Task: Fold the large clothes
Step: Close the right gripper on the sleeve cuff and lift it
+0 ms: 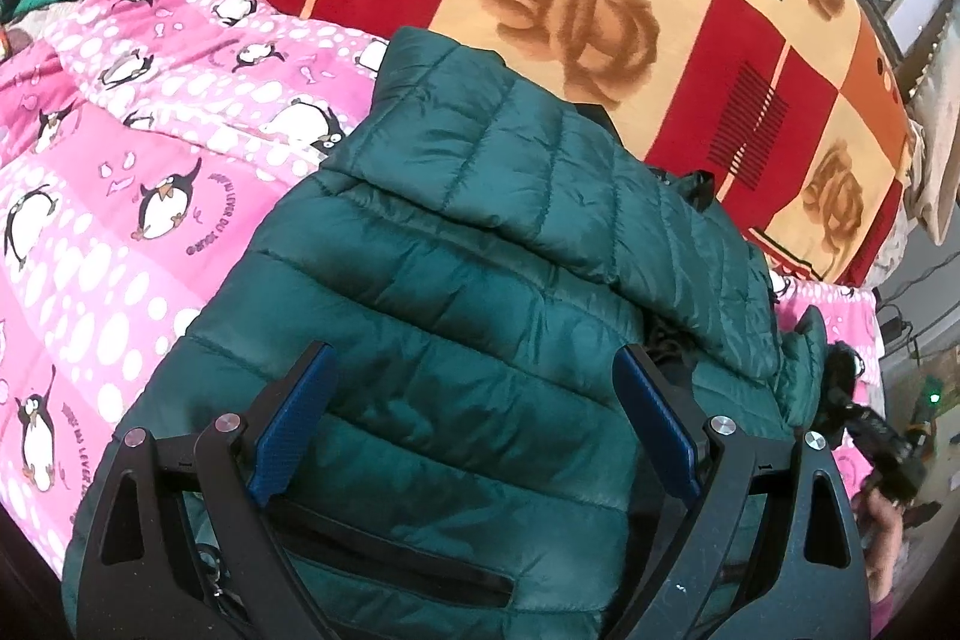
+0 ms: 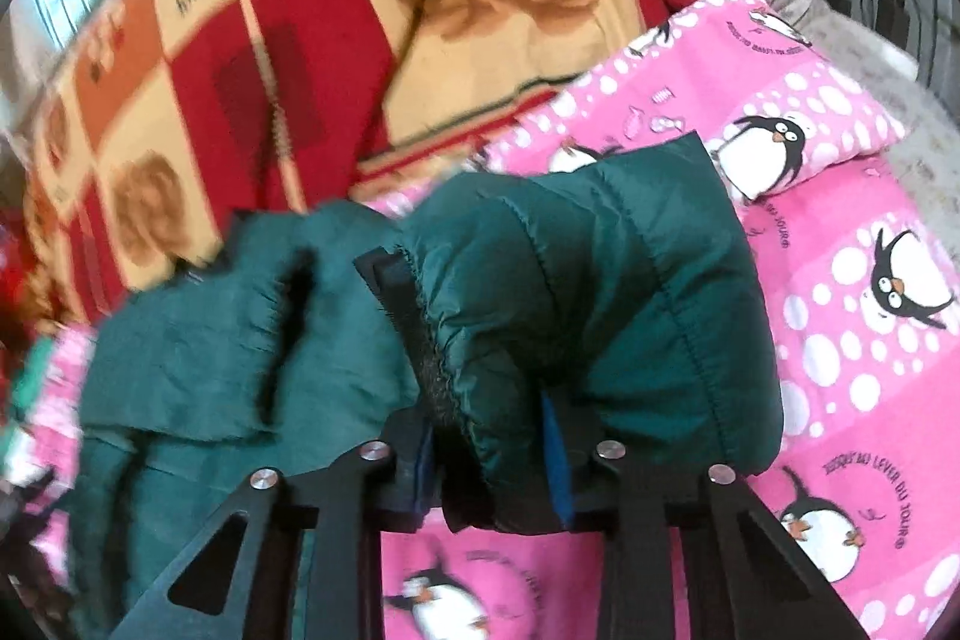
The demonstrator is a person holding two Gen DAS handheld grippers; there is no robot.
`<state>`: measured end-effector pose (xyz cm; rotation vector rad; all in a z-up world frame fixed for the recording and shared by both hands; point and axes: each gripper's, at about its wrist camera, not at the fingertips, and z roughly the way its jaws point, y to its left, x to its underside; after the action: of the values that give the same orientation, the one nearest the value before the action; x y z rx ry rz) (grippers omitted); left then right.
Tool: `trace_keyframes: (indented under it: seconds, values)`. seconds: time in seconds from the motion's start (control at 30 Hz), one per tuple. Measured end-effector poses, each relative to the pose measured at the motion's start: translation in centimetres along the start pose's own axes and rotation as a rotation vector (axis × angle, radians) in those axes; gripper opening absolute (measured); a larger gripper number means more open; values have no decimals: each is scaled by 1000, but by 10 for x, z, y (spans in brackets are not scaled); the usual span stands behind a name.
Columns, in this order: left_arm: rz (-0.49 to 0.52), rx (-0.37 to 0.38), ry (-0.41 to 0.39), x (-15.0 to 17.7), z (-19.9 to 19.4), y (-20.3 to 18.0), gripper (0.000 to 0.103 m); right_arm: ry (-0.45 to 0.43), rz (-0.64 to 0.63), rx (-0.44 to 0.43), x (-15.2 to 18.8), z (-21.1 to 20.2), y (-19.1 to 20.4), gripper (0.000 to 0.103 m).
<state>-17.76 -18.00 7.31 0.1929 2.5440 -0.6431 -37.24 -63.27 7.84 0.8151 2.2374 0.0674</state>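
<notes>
1. Two bedcovers lie under everything: a red-and-cream rose blanket point(image 1: 600, 10) beyond the jacket, and a pink penguin quilt point(image 1: 120, 196) directly beneath it and spreading to both sides of it.
2. One green puffer jacket point(image 1: 456, 280), the task's garment, lies spread on the quilt, a quilted flap already doubled over its body, probably so the bulk stays flat for the next fold.
3. Hovering over the jacket's near hem, the left tool point(image 1: 474, 430) has its blue pads wide apart and grips nothing; I judge it is placed to pin or catch the body.
4. At the jacket's far side, the right tool point(image 2: 492, 454) is closed on a bunched cuff or corner of the jacket, lifting it off the quilt, seemingly to carry it across.
5. Motion blur smears the right view, so which part it grips is unclear; the jacket's hem is cut off below the left tool.
</notes>
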Motion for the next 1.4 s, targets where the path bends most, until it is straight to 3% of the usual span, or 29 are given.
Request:
trace_keyframes:
  seconds: [0.2, 0.33, 0.53, 0.8, 0.9, 1.07, 1.13, 1.17, 1.2, 1.23, 1.4]
  values:
    - [9, 12, -27, 0, -9, -1, 93, -57, 42, -124, -19, -34, 12, 26]
    - [7, 17, -40, -2, -15, 0, 93, -90, 22, -178, -29, -54, 33, 20]
    - [-13, 30, -45, -2, -21, 7, 93, -76, -29, -161, -32, -54, 59, 13]
    - [-37, 38, -52, -1, -26, 15, 93, -78, -58, -212, -32, -57, 85, 13]
    - [-33, 41, -58, -1, -29, 15, 93, -87, -73, -255, -36, -62, 100, 7]
    - [-37, 50, -53, -1, -31, 16, 93, -95, -134, -183, -39, -61, 119, 8]
    - [-30, 45, -56, 0, -31, 17, 93, -75, -155, -120, -36, -52, 118, 15]
    - [-31, 43, -57, 0, -31, 17, 93, -58, -162, -95, -33, -46, 118, 36]
    - [-34, 43, -55, 0, -30, 18, 93, -38, -164, -61, -29, -38, 116, 66]
    - [-41, 46, -49, 1, -28, 18, 93, -18, -155, -22, -22, -27, 112, 76]
    - [-38, 38, -28, 4, -22, 18, 93, 33, -125, 70, -3, 10, 94, 79]
